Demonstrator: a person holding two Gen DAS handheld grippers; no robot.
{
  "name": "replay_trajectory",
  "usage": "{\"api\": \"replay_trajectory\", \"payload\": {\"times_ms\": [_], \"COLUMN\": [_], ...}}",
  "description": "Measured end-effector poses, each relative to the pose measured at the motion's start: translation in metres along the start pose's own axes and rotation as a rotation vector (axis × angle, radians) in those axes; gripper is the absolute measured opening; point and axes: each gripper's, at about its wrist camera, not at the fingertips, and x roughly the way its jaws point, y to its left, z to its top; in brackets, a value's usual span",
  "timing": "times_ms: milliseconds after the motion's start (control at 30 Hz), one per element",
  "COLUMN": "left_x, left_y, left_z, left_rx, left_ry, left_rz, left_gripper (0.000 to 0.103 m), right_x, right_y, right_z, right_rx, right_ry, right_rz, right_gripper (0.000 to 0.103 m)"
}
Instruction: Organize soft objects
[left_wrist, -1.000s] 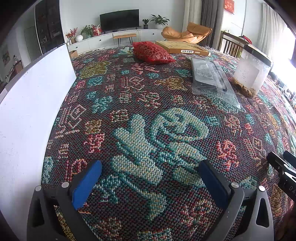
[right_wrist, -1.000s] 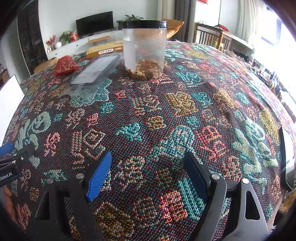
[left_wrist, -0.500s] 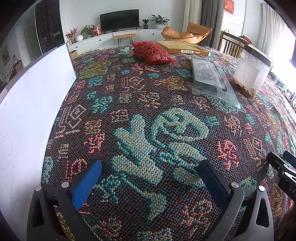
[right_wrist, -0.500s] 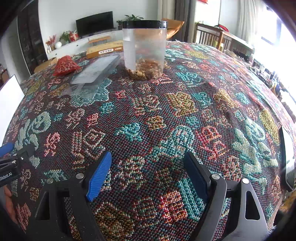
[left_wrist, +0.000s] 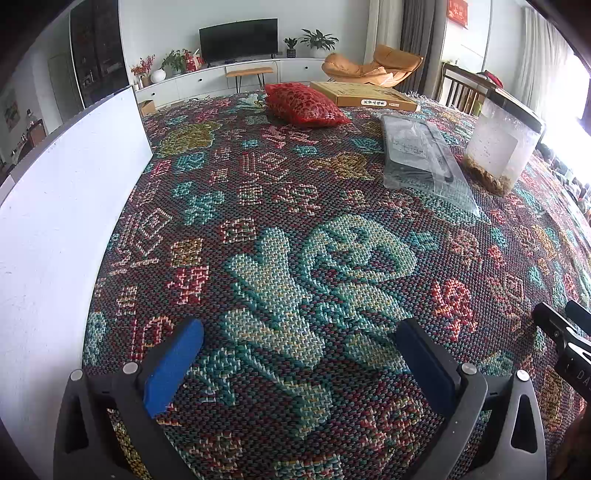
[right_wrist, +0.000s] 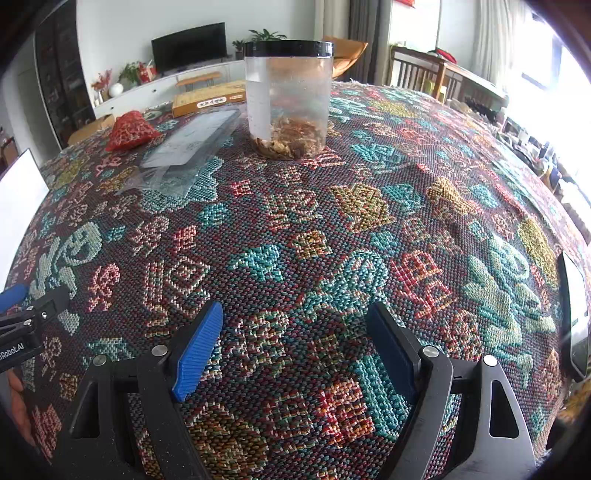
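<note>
Two grippers are present. The left gripper (left_wrist: 299, 354) has its jaws spread wide with nothing between them, above the woven patterned cloth (left_wrist: 280, 192). The right gripper (right_wrist: 295, 339) is likewise spread wide and empty.

In the left wrist view, the cloth carries four items:
- One red mesh pouch (left_wrist: 303, 105), at 12 o'clock, far side.
- One flat cardboard box (left_wrist: 364, 96), just behind the pouch.
- One clear plastic bag with dark contents (left_wrist: 421, 155), at 1 o'clock.
- One clear jar with black lid (left_wrist: 502, 144), at 2 o'clock, beside the bag.

One white board (left_wrist: 55, 221) stands at 9 o'clock.
</note>
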Motion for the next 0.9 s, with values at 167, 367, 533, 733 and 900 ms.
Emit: {"api": "replay_trajectory", "payload": {"times_ms": [167, 367, 533, 733, 900], "left_x": [0.000, 0.000, 0.000, 0.000, 0.000], "left_y": [0.000, 0.001, 0.000, 0.000, 0.000], "left_z": [0.000, 0.000, 0.000, 0.000, 0.000], "left_rx": [0.000, 0.001, -0.001, 0.000, -0.002], "left_ry": [0.000, 0.001, -0.001, 0.000, -0.002], "left_rz": [0.000, 0.002, -0.001, 0.000, -0.004], "left_gripper": [0.103, 0.103, 0.103, 0.103, 0.103], "right_x": [0.000, 0.000, -0.018, 0.027, 0.092], "right_y": [0.000, -0.001, 0.006, 0.065, 0.112], "right_z": [0.000, 0.001, 0.023, 0.110, 0.150], "right_rx": [0.000, 0.000, 0.020, 0.020, 0.023], "right_ry": [0.000, 0.002, -0.060, 0.052, 0.151], "right_rz": [0.000, 0.008, 0.089, 0.223, 0.096], "right_gripper": [0.083, 0.083, 0.082, 0.083, 0.082]}}
